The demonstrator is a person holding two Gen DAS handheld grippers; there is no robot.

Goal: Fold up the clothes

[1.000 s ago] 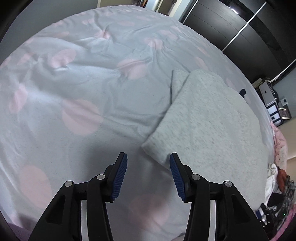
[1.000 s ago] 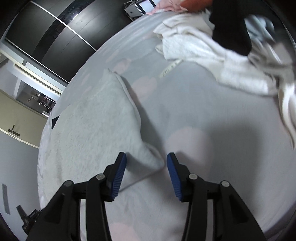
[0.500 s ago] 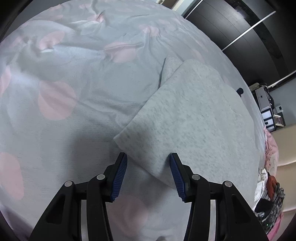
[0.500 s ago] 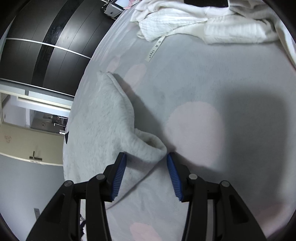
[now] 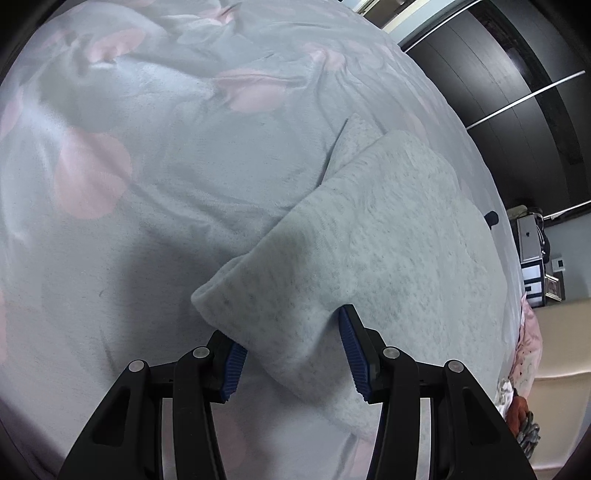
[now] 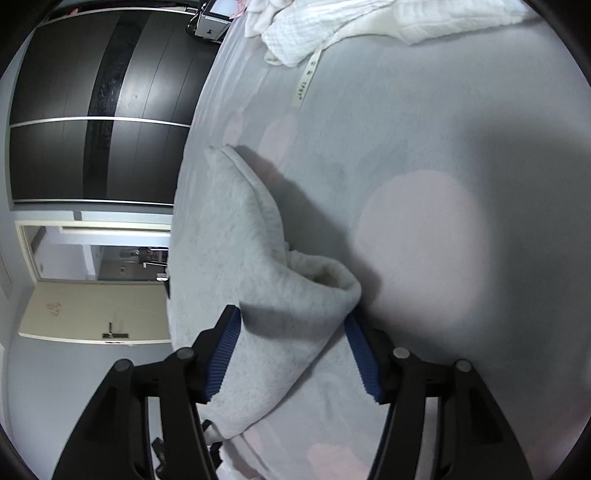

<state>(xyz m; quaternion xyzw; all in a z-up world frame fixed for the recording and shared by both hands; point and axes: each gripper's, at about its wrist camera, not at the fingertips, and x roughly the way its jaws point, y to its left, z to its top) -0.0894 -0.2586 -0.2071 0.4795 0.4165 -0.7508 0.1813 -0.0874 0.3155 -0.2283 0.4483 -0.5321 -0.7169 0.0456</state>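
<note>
While the jaws of the left gripper [image 5: 293, 352] stand apart, a corner of the folded grey garment [image 5: 369, 258] lies between their blue pads, the right pad touching the cloth's surface and the left pad tucked at its lower edge; whether they press on it I cannot tell. In the right wrist view the jaws of the right gripper [image 6: 291, 354] are opening, with another rolled corner of the same grey garment [image 6: 236, 240] between them, its fold bulging just above the right pad. From the lower centre of both frames the garment stretches up and away, lying flat on the bed cover [image 5: 147, 229], which is pale grey with large pink spots. At the top of the right wrist frame a heap of white towels [image 6: 332, 33] rests on the bed, well apart from the garment. A dark wardrobe [image 6: 92, 122] fills the upper left of that frame.
</note>
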